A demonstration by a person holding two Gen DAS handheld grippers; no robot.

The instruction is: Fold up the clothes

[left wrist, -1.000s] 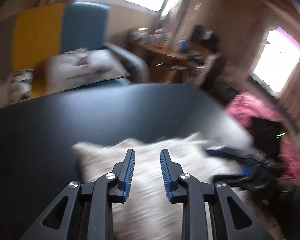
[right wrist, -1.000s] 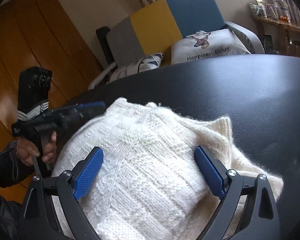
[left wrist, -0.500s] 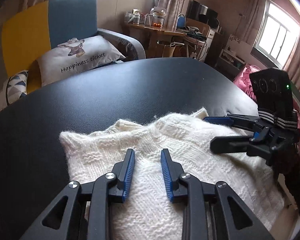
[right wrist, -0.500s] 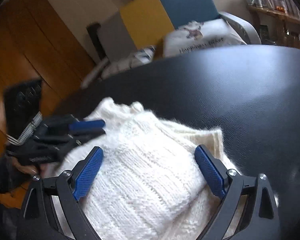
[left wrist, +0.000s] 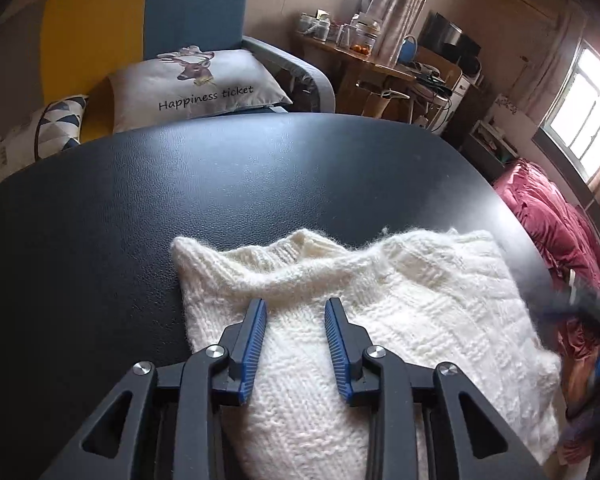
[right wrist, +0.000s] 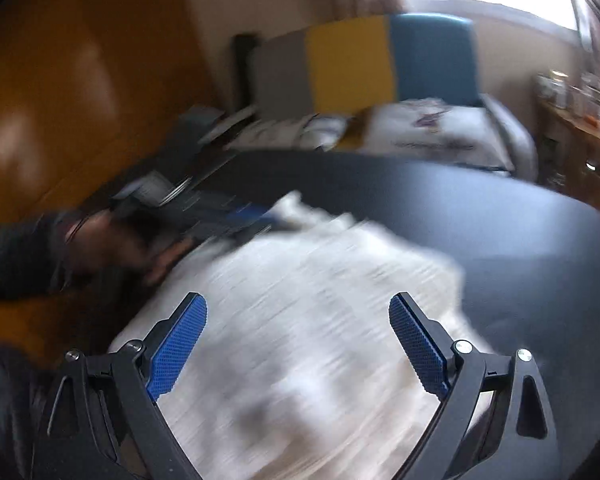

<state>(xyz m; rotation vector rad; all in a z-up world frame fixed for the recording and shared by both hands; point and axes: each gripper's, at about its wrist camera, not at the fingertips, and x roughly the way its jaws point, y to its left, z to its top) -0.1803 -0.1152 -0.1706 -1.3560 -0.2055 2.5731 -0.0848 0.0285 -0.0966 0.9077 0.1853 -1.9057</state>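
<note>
We're over the black surface, where the white knitted sweater lies bunched at the near edge, its collar toward the middle. Our left tongs hang just above the knit below the collar, jaws parted and just been easing wider, wool showing between them but not pinched. Our right tongs are spread wide above the sweater, grasping nothing; that view is smeared with blur. Behind the surface sits a yellow-and-blue armchair with a printed cushion.
</note>
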